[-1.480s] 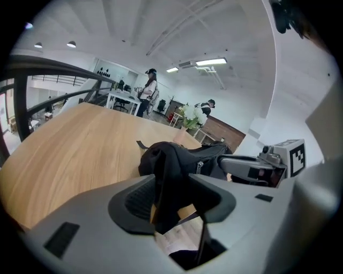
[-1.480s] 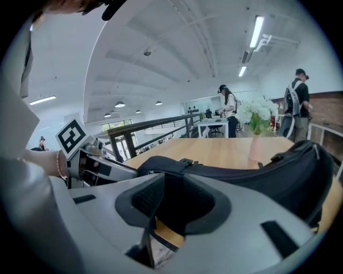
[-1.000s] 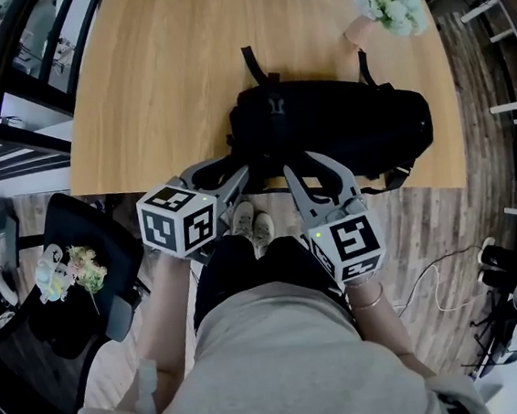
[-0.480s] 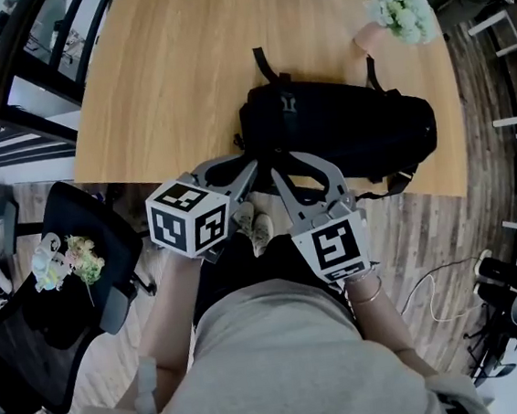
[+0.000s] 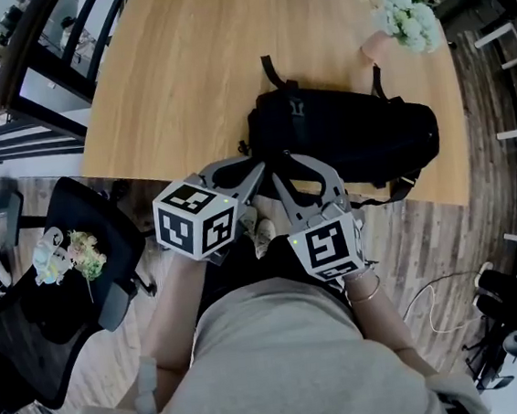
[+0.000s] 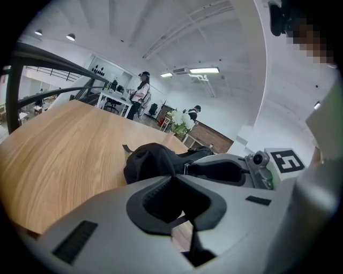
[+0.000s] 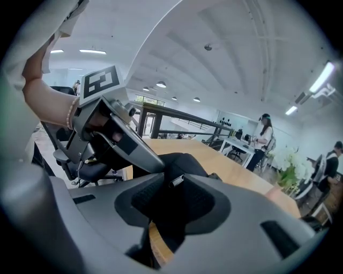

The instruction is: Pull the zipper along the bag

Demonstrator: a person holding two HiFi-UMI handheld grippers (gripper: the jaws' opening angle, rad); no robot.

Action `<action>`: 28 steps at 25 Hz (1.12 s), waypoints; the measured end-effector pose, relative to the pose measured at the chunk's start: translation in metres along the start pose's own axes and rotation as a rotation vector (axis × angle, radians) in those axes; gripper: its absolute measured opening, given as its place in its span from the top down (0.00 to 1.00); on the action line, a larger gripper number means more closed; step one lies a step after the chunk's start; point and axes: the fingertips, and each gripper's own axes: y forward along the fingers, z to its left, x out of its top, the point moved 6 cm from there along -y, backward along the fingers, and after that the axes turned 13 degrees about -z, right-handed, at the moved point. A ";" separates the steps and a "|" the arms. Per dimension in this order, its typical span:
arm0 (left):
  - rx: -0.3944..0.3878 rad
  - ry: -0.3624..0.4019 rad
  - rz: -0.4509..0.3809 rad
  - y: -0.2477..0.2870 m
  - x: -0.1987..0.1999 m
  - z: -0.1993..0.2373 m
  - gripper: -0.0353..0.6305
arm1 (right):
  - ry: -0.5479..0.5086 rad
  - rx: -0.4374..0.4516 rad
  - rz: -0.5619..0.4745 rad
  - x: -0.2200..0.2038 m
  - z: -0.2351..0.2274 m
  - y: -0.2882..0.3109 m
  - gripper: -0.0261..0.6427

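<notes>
Left gripper (image 6: 180,207): I am clenching its jaws together on a thin dark strip (image 6: 179,220) at the bag's near left end. I cannot tell whether the strip is the zipper's pull.
Right gripper (image 7: 174,203): I am holding it released. Its jaws have just been opening wider and are straddling the bag's dark near edge without pressing it. A small metal zipper piece (image 7: 176,180) is showing between them.
Both grippers: they are sitting just beside each other, tips nearly crossing.
Bag (image 5: 352,132): black, lying lengthwise along the table's near edge, straps trailing.
Table (image 5: 179,63): pale wood, carrying the bag and white flowers (image 5: 408,16) at its far right corner.
Chair (image 5: 106,240): black, standing to my left, off the table.
</notes>
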 end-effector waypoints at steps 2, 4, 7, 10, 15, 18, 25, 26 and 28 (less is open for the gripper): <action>0.001 0.000 -0.003 -0.001 0.001 -0.001 0.90 | -0.004 0.001 0.008 0.000 0.000 0.001 0.79; 0.001 0.003 -0.004 -0.002 0.002 -0.002 0.90 | 0.006 0.009 0.010 0.001 -0.001 0.002 0.78; -0.003 0.008 -0.004 -0.004 0.003 -0.005 0.90 | 0.041 0.009 0.008 -0.001 -0.004 0.003 0.77; -0.005 0.015 -0.001 -0.004 0.003 -0.008 0.90 | 0.071 0.004 0.009 -0.006 -0.006 0.006 0.78; -0.003 0.012 0.004 -0.006 0.003 -0.008 0.90 | 0.092 0.002 -0.002 -0.010 -0.004 0.012 0.78; -0.012 0.021 0.010 -0.006 0.003 -0.009 0.90 | 0.107 0.002 -0.009 -0.012 -0.004 0.014 0.79; -0.023 0.020 0.008 -0.004 0.004 -0.008 0.90 | 0.086 -0.024 -0.018 -0.014 -0.004 0.016 0.81; -0.023 0.016 0.007 -0.004 0.004 -0.008 0.90 | 0.074 -0.029 -0.015 -0.014 -0.004 0.015 0.82; -0.022 0.013 0.006 -0.004 0.003 -0.007 0.90 | 0.054 -0.039 -0.008 -0.015 -0.004 0.013 0.83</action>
